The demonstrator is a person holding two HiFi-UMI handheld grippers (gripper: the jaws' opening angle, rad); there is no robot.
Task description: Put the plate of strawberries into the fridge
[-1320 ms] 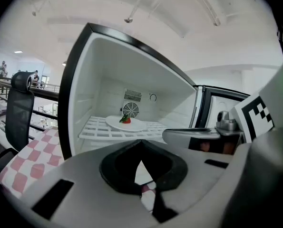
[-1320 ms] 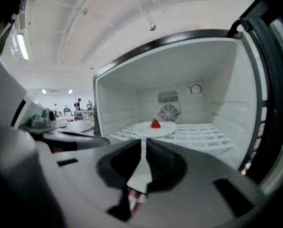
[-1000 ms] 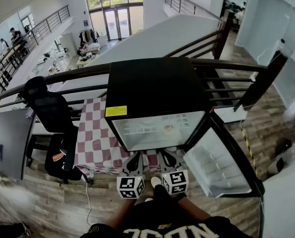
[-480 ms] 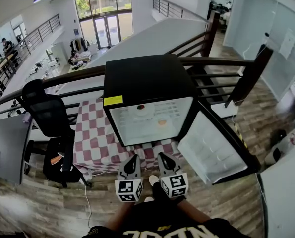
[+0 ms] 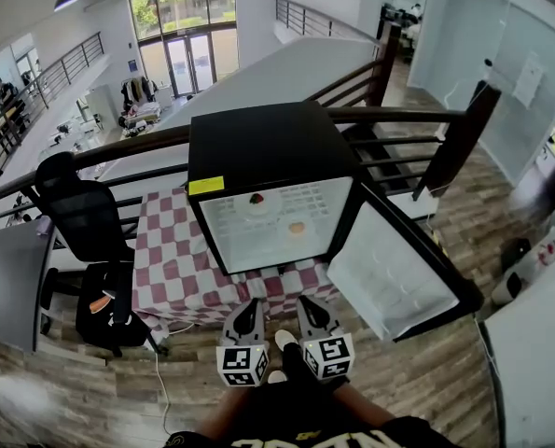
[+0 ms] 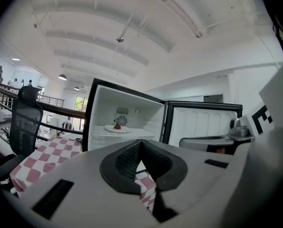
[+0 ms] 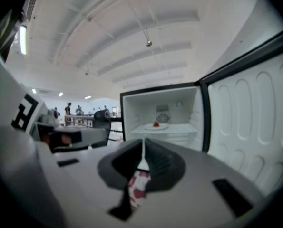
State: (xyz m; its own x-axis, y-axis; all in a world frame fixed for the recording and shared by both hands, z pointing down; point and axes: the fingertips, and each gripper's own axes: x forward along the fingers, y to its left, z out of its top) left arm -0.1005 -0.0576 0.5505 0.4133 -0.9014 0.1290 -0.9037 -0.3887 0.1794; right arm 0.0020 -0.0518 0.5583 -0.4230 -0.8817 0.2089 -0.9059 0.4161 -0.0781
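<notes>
A black mini fridge [image 5: 268,147] stands open on a table, its door [image 5: 398,273] swung out to the right. A white plate with a strawberry [image 5: 256,201] rests on the fridge's upper shelf, seen too as the plate [image 6: 116,128] in the left gripper view and as the plate [image 7: 156,126] in the right gripper view. Both grippers hang side by side below the fridge opening, apart from it. My left gripper [image 5: 253,297] is shut and empty, its jaws [image 6: 140,148] pressed together. My right gripper [image 5: 307,299] is shut and empty as well [image 7: 142,151].
A small orange item [image 5: 297,229] lies on a lower shelf. The red and white checked tablecloth [image 5: 170,259] covers the table under the fridge. A black office chair [image 5: 86,217] stands at the left. A dark railing [image 5: 408,119] runs behind the fridge, with wooden floor around.
The view has drifted, and the fridge's inside with the plate shows more fully. Both grippers sit a little lower and farther from the fridge front. They stay shut.
</notes>
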